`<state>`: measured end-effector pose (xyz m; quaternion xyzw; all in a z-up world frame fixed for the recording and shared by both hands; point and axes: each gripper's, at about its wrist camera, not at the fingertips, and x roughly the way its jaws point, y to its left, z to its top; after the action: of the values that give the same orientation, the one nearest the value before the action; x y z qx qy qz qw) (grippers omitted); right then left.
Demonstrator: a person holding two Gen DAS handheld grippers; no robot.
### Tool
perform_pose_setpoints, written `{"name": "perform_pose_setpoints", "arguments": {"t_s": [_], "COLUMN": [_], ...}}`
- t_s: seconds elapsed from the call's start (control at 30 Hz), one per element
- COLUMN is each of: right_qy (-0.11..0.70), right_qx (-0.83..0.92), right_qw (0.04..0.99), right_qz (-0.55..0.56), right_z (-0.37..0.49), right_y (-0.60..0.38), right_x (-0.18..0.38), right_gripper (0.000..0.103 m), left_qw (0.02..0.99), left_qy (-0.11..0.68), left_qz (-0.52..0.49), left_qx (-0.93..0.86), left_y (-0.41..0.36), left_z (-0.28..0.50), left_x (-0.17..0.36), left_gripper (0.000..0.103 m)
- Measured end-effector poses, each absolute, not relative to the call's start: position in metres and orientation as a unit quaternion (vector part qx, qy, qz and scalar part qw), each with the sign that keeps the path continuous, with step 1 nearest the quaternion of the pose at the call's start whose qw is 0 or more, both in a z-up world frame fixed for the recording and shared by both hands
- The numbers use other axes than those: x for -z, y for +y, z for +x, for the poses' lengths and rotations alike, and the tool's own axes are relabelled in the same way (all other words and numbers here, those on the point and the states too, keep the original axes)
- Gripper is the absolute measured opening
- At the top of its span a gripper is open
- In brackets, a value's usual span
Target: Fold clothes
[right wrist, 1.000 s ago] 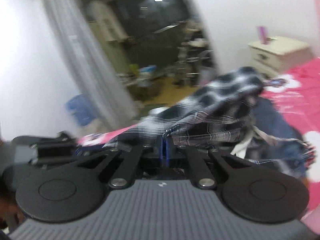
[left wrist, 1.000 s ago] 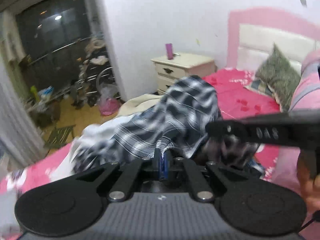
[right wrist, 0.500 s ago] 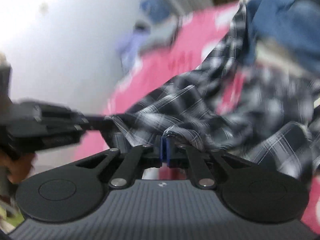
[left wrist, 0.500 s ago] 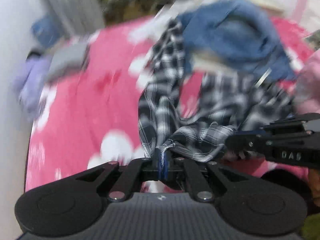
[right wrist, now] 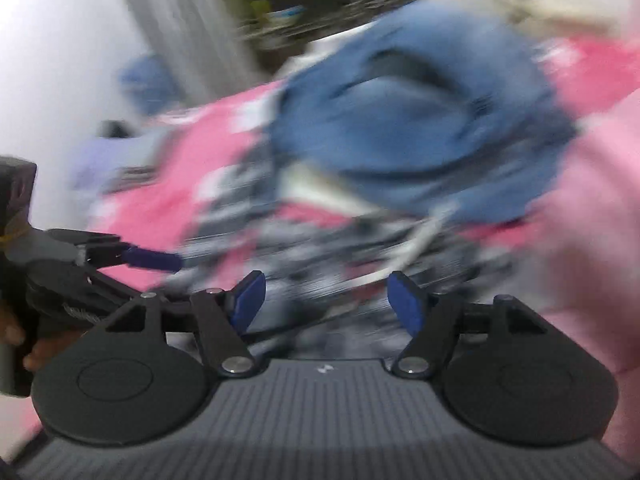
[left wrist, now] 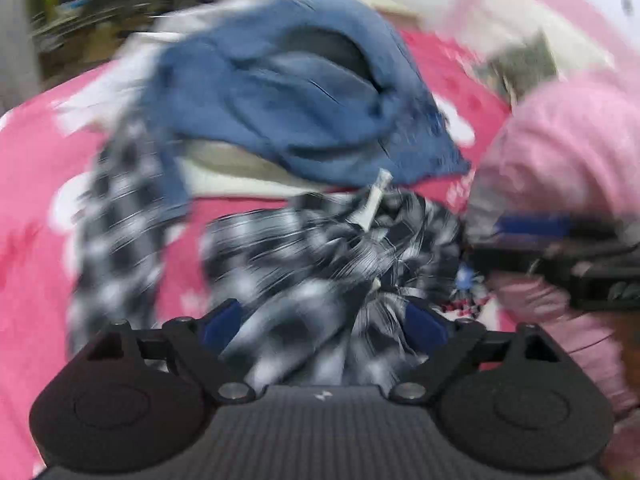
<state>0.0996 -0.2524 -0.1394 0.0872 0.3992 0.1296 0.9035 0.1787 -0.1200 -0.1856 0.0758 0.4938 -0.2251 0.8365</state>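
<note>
A black-and-white plaid shirt (left wrist: pixel 320 248) lies crumpled on the pink bed (left wrist: pixel 32 200), blurred by motion. My left gripper (left wrist: pixel 322 320) is open, its blue pads spread wide with plaid cloth lying loose between them. My right gripper (right wrist: pixel 326 304) is open too, just above the same shirt (right wrist: pixel 320 248). Each gripper shows in the other's view: the right one (left wrist: pixel 560 256) at the right edge, the left one (right wrist: pixel 120 256) at the left edge. Behind the shirt is a heap of blue denim (left wrist: pixel 300 96), also in the right wrist view (right wrist: pixel 420 128).
A pink sleeve (left wrist: pixel 560 152) fills the right side of both views. A patterned pillow (left wrist: pixel 520 64) leans at the headboard. Lilac and grey clothes (right wrist: pixel 108 160) lie at the bed's far left, near a grey curtain (right wrist: pixel 180 20).
Both grippers were shut on the plaid shirt and swung it down onto the bed. Now both have opened and the shirt has dropped free.
</note>
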Motion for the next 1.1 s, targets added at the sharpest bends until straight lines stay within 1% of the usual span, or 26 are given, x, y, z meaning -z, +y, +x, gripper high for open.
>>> {"name": "perform_pose_setpoints", "arguments": {"t_s": [0.03,0.07,0.1,0.13,0.17,0.27,0.37,0.43,0.57,0.6,0.63,0.67,0.7,0.73,0.77,0.8,0.87,0.93,1.03,1.1], "right_qy": [0.397,0.397,0.398,0.404,0.412,0.419,0.400,0.402,0.449,0.463,0.473,0.483,0.492,0.492,0.491,0.493,0.501,0.501,0.515,0.533], "right_qx": [-0.108,-0.097,-0.086,-0.081,-0.076,-0.069,-0.095,-0.125,-0.160,-0.165,-0.165,-0.165,-0.165,-0.166,-0.168,-0.170,-0.175,-0.171,-0.170,-0.180], "right_qw": [0.909,0.909,0.910,0.907,0.903,0.899,0.902,0.896,0.862,0.850,0.843,0.836,0.829,0.829,0.828,0.827,0.824,0.834,0.834,0.822], "right_qz": [0.072,0.075,0.078,0.087,0.094,0.108,0.130,0.142,0.173,0.187,0.194,0.200,0.207,0.208,0.210,0.209,0.197,0.155,0.101,0.090], "right_z": [0.099,0.095,0.092,0.092,0.094,0.103,0.110,0.126,0.165,0.173,0.178,0.184,0.189,0.192,0.196,0.198,0.206,0.214,0.229,0.236], "right_y": [-0.256,-0.260,-0.264,-0.267,-0.266,-0.255,-0.244,-0.231,-0.196,-0.191,-0.188,-0.185,-0.183,-0.182,-0.182,-0.183,-0.180,-0.174,-0.170,-0.169], "right_x": [0.139,0.137,0.137,0.144,0.148,0.157,0.165,0.175,0.215,0.225,0.231,0.236,0.242,0.241,0.240,0.240,0.240,0.242,0.252,0.262], "right_gripper": [0.067,0.067,0.067,0.067,0.067,0.067,0.066,0.066,0.066,0.066,0.066,0.066,0.066,0.066,0.066,0.066,0.066,0.066,0.066,0.067], "left_qw": [0.832,0.829,0.826,0.824,0.826,0.832,0.835,0.834,0.828,0.831,0.834,0.838,0.841,0.844,0.847,0.850,0.856,0.849,0.838,0.835], "left_qy": [0.496,0.502,0.510,0.517,0.522,0.534,0.544,0.549,0.556,0.551,0.545,0.540,0.534,0.528,0.522,0.516,0.504,0.518,0.535,0.537], "left_qz": [0.102,0.110,0.113,0.117,0.105,0.061,0.017,-0.013,-0.072,-0.077,-0.081,-0.085,-0.088,-0.092,-0.096,-0.099,-0.106,-0.078,-0.027,0.011], "left_qx": [0.229,0.221,0.211,0.202,0.186,0.134,0.082,0.047,-0.023,-0.020,-0.013,-0.005,0.002,0.009,0.016,0.024,0.038,0.070,0.108,0.115], "left_y": [-0.135,-0.139,-0.142,-0.145,-0.129,-0.070,-0.012,0.028,0.106,0.111,0.113,0.115,0.117,0.119,0.121,0.123,0.127,0.116,0.099,0.090], "left_z": [0.187,0.195,0.203,0.210,0.208,0.194,0.180,0.171,0.153,0.152,0.153,0.153,0.154,0.155,0.155,0.156,0.157,0.175,0.200,0.211], "left_x": [0.197,0.207,0.217,0.227,0.228,0.225,0.221,0.219,0.215,0.213,0.211,0.209,0.206,0.204,0.202,0.200,0.195,0.207,0.226,0.239], "left_gripper": [0.068,0.041,0.026,0.005,0.001,0.001,0.001,0.001,0.002,0.002,0.008,0.017,0.023,0.036,0.045,0.049,0.065,0.070,0.070,0.070]}}
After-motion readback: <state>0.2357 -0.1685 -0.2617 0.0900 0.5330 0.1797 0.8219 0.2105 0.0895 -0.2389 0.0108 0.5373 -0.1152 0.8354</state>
